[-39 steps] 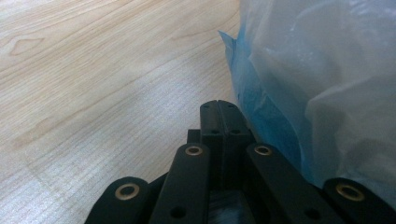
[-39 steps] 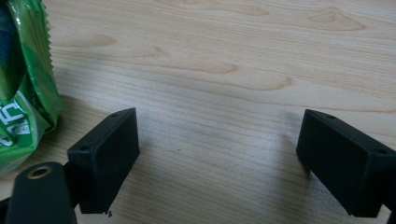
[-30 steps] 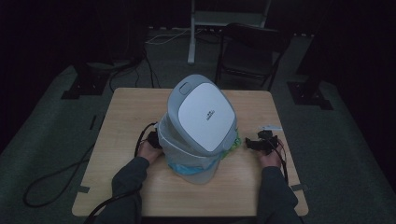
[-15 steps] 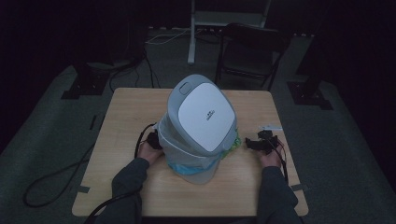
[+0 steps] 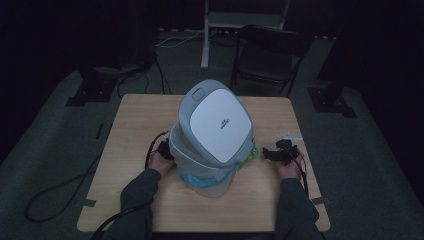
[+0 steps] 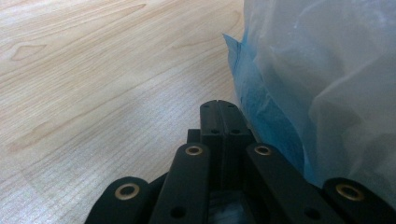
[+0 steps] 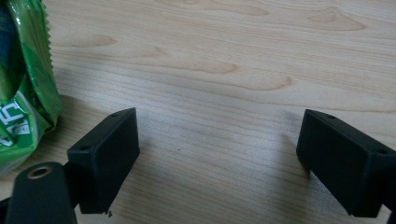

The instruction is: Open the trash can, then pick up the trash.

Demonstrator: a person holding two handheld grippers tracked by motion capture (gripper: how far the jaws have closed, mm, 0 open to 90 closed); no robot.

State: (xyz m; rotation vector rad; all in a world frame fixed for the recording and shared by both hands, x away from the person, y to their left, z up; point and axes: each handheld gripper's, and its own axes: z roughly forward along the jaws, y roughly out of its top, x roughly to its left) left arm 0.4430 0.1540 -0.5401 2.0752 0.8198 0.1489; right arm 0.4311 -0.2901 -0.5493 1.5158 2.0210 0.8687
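A grey-and-white lidded bin, lined with a translucent bag over a blue one, stands tilted at the middle of the wooden table. The left gripper rests at the bin's nine o'clock, just beside the bag, its jaws clenched together on nothing. The right gripper lies at the bin's three o'clock, jaws spread wide over bare wood, with a green snack packet at its nine o'clock.

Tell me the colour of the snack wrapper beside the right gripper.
Bright green with white lettering; the wrapper shows best in the right gripper view.
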